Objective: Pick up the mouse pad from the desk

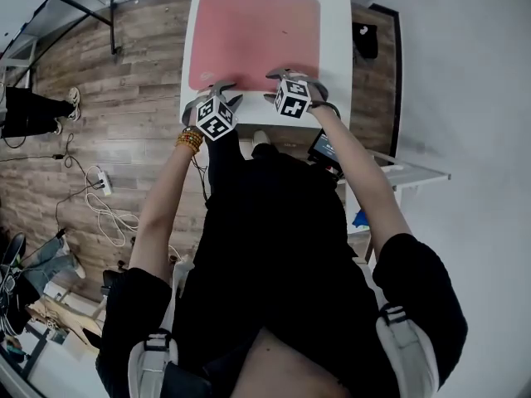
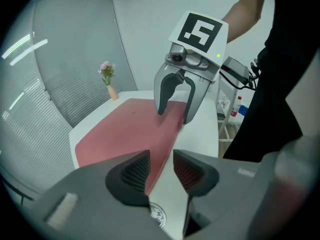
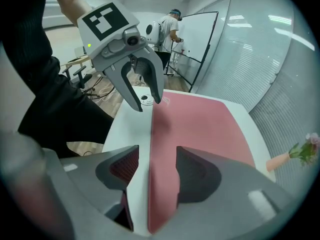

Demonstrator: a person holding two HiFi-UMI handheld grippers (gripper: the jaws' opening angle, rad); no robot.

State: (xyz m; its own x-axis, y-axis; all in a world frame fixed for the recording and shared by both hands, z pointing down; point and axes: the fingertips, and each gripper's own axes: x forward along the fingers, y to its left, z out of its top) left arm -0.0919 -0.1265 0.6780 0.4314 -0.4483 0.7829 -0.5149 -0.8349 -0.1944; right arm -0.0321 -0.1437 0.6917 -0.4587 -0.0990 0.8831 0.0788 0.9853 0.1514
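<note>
White desk (image 1: 336,40), flat rectangular mouse pad (image 1: 255,40)

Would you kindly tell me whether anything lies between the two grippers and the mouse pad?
Nothing visible does. The left gripper and right gripper hang open over the near edge of the mouse pad on the white desk.

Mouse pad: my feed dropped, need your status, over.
Left gripper open, right gripper open, both over near edge. Mouse pad flat on desk, not gripped. Flower vase at far corner, not in the way.
</note>
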